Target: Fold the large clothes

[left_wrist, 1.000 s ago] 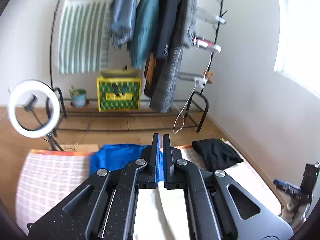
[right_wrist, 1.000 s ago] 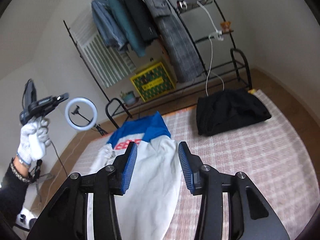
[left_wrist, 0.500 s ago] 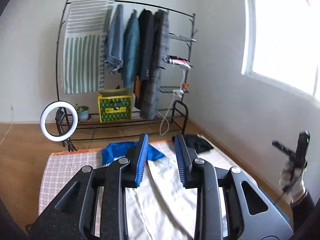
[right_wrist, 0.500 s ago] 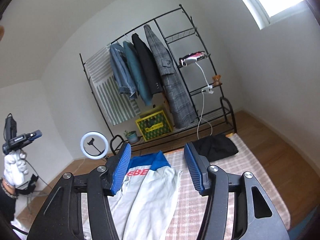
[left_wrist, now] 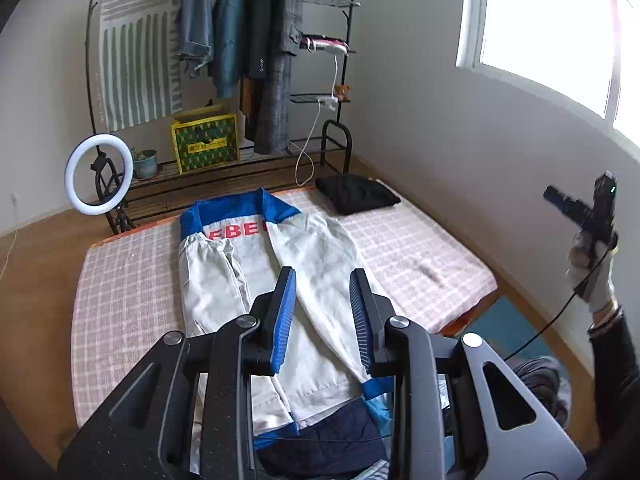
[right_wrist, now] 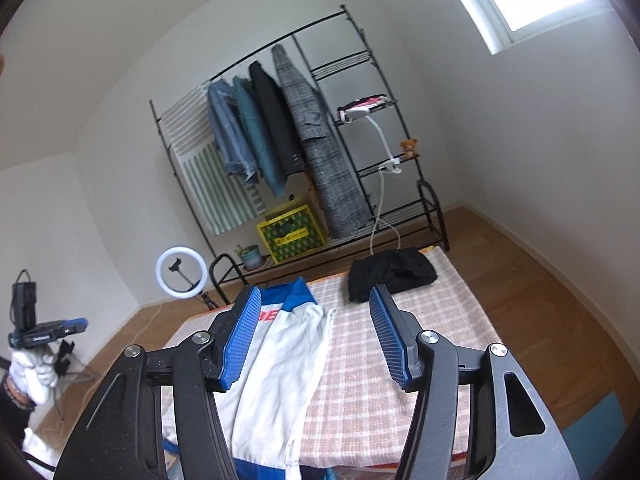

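Left wrist view: the left gripper (left_wrist: 322, 316) hangs above the bed with its jaws parted and empty, having just been opening. Right wrist view: the right gripper (right_wrist: 314, 340) gapes wider, also empty, its jaws having just been opening. Below both, the white-and-blue jacket (left_wrist: 280, 264) lies lengthwise on the checked mattress (left_wrist: 416, 248), a folded black garment (left_wrist: 356, 194) near its far corner.
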The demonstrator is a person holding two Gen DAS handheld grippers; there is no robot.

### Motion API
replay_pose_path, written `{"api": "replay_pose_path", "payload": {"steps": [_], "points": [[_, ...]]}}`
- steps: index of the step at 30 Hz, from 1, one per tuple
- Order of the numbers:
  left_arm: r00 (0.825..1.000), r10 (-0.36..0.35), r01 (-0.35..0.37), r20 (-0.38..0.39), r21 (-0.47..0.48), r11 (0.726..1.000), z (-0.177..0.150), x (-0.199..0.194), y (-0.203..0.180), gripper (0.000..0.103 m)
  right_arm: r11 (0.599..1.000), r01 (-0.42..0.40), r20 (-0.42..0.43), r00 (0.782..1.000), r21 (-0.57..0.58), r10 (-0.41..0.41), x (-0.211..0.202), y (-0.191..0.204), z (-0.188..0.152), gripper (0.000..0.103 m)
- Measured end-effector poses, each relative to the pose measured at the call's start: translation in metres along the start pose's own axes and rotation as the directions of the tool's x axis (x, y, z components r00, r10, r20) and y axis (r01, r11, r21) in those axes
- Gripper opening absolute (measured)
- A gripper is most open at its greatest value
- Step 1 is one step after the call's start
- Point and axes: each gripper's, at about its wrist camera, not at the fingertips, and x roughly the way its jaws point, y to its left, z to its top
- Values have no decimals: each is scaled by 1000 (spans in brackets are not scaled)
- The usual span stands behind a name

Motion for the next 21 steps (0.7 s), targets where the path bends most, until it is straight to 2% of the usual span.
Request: {"api": "replay_pose_path", "payload": {"steps": [4,6,8,11,15,18,21], "points": [[998,44,-44,46,12,999,11,-38,-3,28,998,44,21,999,37,-44,-7,-23,5,56],[997,46,-45,67,-5,999,7,-46,-3,40,998,44,20,999,52,-45,-6,-29,4,56],[996,48,-47,79,-11,999,-5,-40,-4,41,998,14,11,1000,69,-15,-1,-34,-1,56],[997,-15,18,70,-36,999,-40,-5,-8,41,996,-19,-32,999,82,22,13,-34,-15,56],[992,-117,121,35,-124,985,-101,67,-18,41,993,-81,-107,990,82,90,30,-32,-41,56],[988,-149,142,-42,-142,980,-149,133,-37,41,990,-107,-190,974,95,123,48,-28,-62,56],[985,-142,132,-100,-95,987,-182,180,-59,41,989,-106,-283,950,103,131,67,-19,-86,56]]}}
